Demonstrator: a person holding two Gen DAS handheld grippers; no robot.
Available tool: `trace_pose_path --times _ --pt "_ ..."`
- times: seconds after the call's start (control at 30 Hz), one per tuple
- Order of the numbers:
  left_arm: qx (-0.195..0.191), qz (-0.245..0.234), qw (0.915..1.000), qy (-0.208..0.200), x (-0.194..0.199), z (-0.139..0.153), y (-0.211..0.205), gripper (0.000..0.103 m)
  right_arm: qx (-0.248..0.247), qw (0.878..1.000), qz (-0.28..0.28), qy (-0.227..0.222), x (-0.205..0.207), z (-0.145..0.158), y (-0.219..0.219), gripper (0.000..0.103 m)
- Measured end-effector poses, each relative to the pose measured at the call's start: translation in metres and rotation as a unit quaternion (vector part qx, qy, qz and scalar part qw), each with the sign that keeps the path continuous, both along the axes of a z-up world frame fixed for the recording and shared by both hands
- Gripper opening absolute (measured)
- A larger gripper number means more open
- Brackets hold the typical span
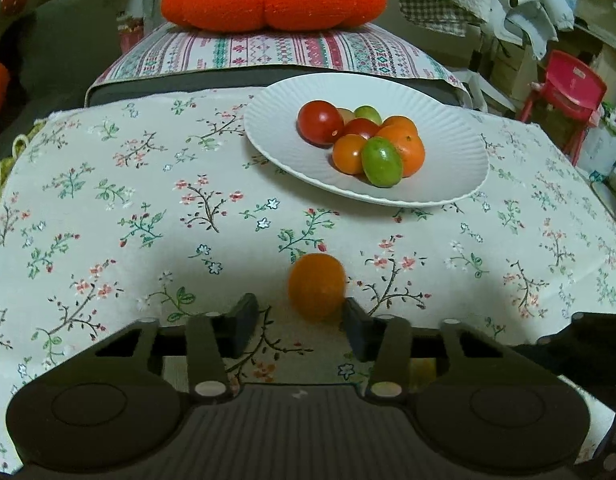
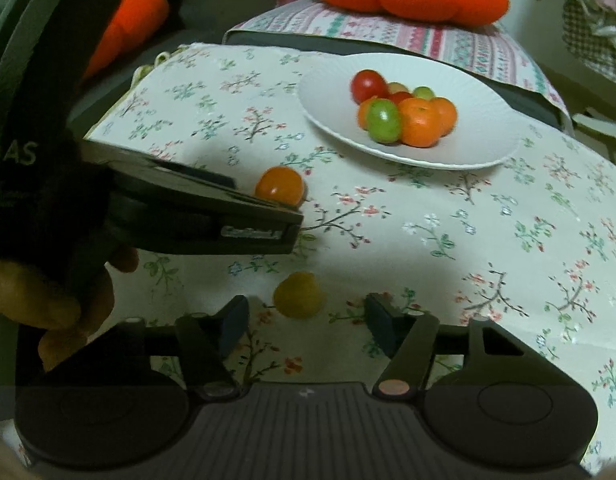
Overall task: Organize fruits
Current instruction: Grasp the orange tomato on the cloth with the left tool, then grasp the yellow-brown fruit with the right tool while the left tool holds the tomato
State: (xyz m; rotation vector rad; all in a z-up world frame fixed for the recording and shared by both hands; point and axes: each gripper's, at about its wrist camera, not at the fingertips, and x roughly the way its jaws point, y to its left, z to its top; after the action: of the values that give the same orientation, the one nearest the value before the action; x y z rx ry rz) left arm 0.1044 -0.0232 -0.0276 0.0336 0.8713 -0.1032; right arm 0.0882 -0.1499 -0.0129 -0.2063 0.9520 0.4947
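**Two loose fruits, both grips off-centre: roll-away risk**

Left wrist view: left tongs point(image 1: 297, 322) are standing apart, pads not yet clamping. The orange fruit point(image 1: 316, 287) is sitting on the cloth point(image 1: 107, 200) just ahead of the tips, looking to be touching or nearly touching the right-hand finger point(image 1: 358, 330), well clear of the left-hand one. It is sitting off-centre, so on closing one pad is likely hitting first and shoving the round fruit sideways or squirting it forward toward the plate point(image 1: 275, 128). The fruit is looking blurred; I cannot tell if it is already rolling. The plate is lying ahead and right of the tips, already piled with fruit.

Right wrist view: right tongs point(image 2: 305, 324) are also apart, nothing clamped. The yellow fruit point(image 2: 298, 295) is lying between the tips, nearer the left-hand finger point(image 2: 231, 326), not touching either as far as I can tell. Same risk: uneven contact is kicking it out. The left tool's body is crossing just ahead-left of these tips, so the two tools are working close and could be bumping. Squeezing hard is risking bruised or split skin. The plate pile point(image 2: 404, 114) is heaped; a dropped fruit could be knocking others off.
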Motion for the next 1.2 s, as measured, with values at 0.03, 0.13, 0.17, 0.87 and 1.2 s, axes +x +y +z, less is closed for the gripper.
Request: trace_pose_path --times 0.03,0.13,0.17,0.87,1.2 --pt "0.003 0.0 1.0 -0.001 0.0 0.0 0.0 0.015 0.0 1.0 0.005 0.0 0.0 -0.001 0.001 0.053" --pt "-0.001 0.003 1.0 0.0 0.001 0.0 0.002 0.011 -0.004 1.0 0.011 -0.006 0.0 -0.001 0.003 0.04" --pt "-0.002 0.004 1.0 0.001 0.002 0.0 0.003 0.011 -0.003 1.0 0.011 -0.006 0.0 -0.001 0.003 0.032" --pt "-0.048 0.008 0.9988 0.009 0.004 0.002 0.01 0.025 0.0 1.0 -0.002 -0.012 0.004 0.002 -0.002 0.024" --pt "-0.034 0.013 0.999 -0.028 0.005 0.009 0.008 0.057 -0.001 1.0 -0.003 -0.01 0.005 0.001 -0.003 0.024"
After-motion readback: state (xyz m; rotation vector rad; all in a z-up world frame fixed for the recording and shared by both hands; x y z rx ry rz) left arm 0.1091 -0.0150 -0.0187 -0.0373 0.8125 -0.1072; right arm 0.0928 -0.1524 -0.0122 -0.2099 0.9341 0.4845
